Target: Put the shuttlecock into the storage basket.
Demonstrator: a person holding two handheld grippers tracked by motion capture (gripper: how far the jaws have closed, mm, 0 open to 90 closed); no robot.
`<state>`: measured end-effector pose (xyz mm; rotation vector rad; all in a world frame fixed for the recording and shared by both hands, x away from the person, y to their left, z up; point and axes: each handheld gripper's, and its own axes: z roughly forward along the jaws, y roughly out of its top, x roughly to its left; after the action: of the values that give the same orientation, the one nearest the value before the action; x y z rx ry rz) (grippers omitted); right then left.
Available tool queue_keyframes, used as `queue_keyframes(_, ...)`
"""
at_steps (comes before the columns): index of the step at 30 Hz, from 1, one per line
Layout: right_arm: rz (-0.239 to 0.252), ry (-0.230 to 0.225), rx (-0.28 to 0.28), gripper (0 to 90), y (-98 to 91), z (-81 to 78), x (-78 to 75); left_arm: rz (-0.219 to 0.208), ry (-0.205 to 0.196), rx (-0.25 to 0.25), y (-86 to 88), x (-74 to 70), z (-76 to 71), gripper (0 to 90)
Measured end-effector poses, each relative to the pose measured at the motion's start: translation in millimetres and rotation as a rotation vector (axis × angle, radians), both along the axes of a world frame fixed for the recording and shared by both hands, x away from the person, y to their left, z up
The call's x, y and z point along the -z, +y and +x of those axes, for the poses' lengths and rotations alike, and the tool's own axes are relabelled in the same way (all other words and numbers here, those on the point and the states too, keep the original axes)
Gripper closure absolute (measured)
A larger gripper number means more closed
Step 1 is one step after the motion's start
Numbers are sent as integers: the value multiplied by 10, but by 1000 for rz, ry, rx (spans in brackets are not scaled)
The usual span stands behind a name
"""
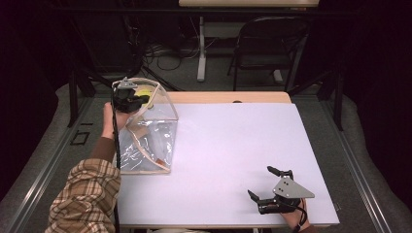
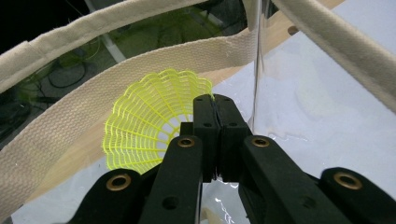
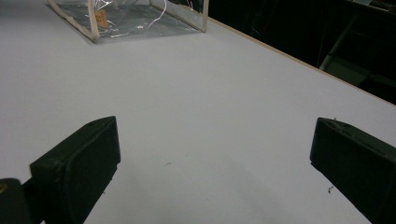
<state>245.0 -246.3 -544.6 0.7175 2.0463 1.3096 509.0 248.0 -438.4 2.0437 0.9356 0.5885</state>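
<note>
- Shuttlecock [image 2: 144, 126]: a bright yellow plastic one, seen in the left gripper view just behind and to the left of the finger tips, at the mouth of a clear bag [image 1: 150, 141]; in the high view a patch of yellow [image 1: 144, 92] is seen at the top of that bag.
- Left gripper [image 2: 215, 100]: its fingers are pressed together, pad against pad; the skirt of the shuttlecock lies right against them, but whether an edge of it is pinched cannot be told.
- The left gripper [image 1: 130, 98] is held over the bag's open top at the far left of the counter [image 1: 233, 145].
- The bag stands upright on the counter, its cream cloth trim [image 2: 60, 116] and a cloth strap [image 2: 336, 37] curving around the fingers.
- Right gripper [image 1: 267, 183]: it is held low at the near right of the counter, well apart from the bag.
- In the right gripper view its fingers [image 3: 79, 163] are spread wide, with nothing between them but the bare white surface [image 3: 210, 116].
</note>
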Motion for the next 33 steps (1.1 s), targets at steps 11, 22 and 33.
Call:
queue_keyframes(11, 1, 1, -2, 12, -1, 2, 1, -52, -24, -26, 94, -84, -56, 568)
queue_keyframes(22, 0, 3, -1, 12, 2, 1, 2, -76, -48, -49, 104, -240, -188, 301)
queue_keyframes(33, 0, 5, 0, 12, -3, 0, 2, -95, -82, -35, 74, -382, -344, 97)
